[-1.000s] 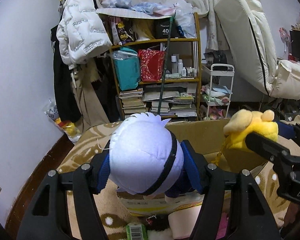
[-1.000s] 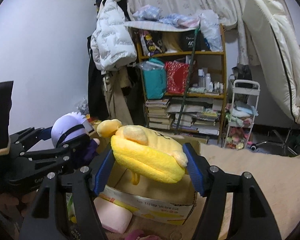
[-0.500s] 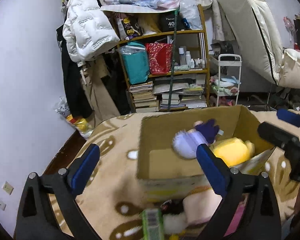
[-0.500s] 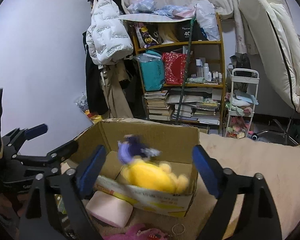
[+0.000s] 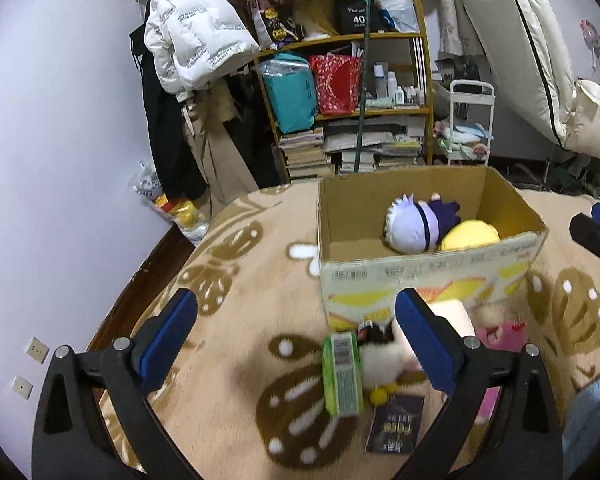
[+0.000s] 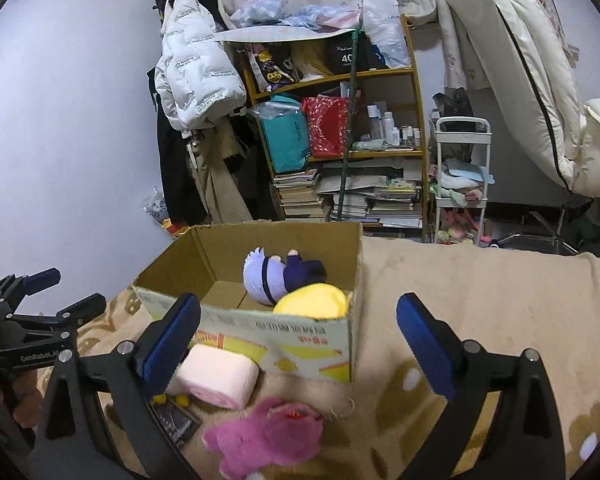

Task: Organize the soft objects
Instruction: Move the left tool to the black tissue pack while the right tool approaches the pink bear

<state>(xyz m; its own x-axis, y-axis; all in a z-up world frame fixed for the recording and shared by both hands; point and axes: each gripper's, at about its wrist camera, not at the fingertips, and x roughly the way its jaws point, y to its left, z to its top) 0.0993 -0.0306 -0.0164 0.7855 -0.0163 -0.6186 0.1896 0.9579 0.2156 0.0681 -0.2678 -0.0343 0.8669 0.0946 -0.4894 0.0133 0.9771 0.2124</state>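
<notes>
An open cardboard box (image 5: 420, 276) (image 6: 300, 332) stands on the tan patterned blanket. Inside it lie a white-haired plush doll (image 5: 412, 224) (image 6: 268, 276) and a yellow plush (image 5: 470, 234) (image 6: 312, 300), side by side. My left gripper (image 5: 294, 300) is open and empty, in front of the box's left corner. My right gripper (image 6: 298, 304) has its jaws opening with nothing between them, facing the box's front wall. In front of the box lie a pink roll cushion (image 6: 216, 376), a magenta plush bear (image 6: 268, 436), a white fluffy toy (image 5: 380, 356) and a green packet (image 5: 342, 372).
A dark card (image 5: 396, 424) lies on the blanket (image 5: 236, 320) near the green packet. The blanket's left edge drops to the floor by the wall. Behind the box stand a crowded shelf (image 6: 340, 152), a white trolley (image 6: 462, 168) and a leaning mattress (image 6: 520, 60).
Both grippers let go: the white-haired doll and the yellow plush dropped into the box. The jaws spread wide and both grippers drew back toward me from the box.
</notes>
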